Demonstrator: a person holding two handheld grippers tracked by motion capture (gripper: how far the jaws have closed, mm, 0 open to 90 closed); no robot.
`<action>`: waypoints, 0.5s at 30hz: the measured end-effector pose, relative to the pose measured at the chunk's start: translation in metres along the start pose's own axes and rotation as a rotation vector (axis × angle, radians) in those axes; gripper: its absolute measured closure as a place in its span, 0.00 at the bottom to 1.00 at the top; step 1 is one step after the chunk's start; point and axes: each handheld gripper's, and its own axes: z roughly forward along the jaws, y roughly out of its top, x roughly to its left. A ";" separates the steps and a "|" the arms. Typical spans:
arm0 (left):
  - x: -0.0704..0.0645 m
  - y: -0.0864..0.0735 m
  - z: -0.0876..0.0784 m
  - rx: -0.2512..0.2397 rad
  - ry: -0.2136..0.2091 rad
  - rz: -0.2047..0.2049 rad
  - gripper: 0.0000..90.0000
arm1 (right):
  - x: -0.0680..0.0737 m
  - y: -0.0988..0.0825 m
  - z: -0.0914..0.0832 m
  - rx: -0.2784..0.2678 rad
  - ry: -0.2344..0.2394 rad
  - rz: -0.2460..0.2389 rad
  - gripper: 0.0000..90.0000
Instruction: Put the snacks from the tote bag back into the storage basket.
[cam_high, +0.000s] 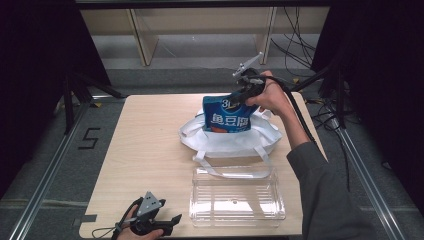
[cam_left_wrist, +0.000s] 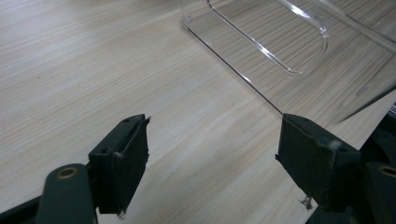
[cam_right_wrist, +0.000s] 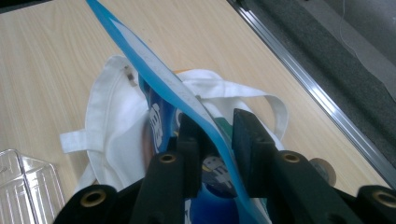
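My right hand-held gripper (cam_high: 240, 93) is clamped on the top seal of the blue snack pouch (cam_high: 226, 114), holding it over the white tote bag (cam_high: 230, 140) near the far right of the tabletop (cam_high: 145, 150). The grip is a thin edge pinch, so the pouch could swing or slip out and drop back into the bag. Its bottom may snag the bag mouth and drag the bag along. My left hand-held gripper (cam_left_wrist: 212, 154), jaws apart and holding nothing, sits at the near edge beside the clear plastic tray (cam_high: 235, 200).
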 end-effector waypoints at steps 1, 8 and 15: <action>0.000 0.000 0.000 0.000 0.000 0.000 0.27 | 0.000 0.000 0.000 0.000 0.000 0.000 0.86; -0.001 0.001 0.000 0.001 -0.013 0.017 0.28 | 0.000 -0.001 0.000 0.013 0.017 -0.044 1.00; -0.002 0.000 0.000 -0.021 -0.017 0.018 0.29 | 0.001 0.001 -0.001 0.020 0.018 -0.079 1.00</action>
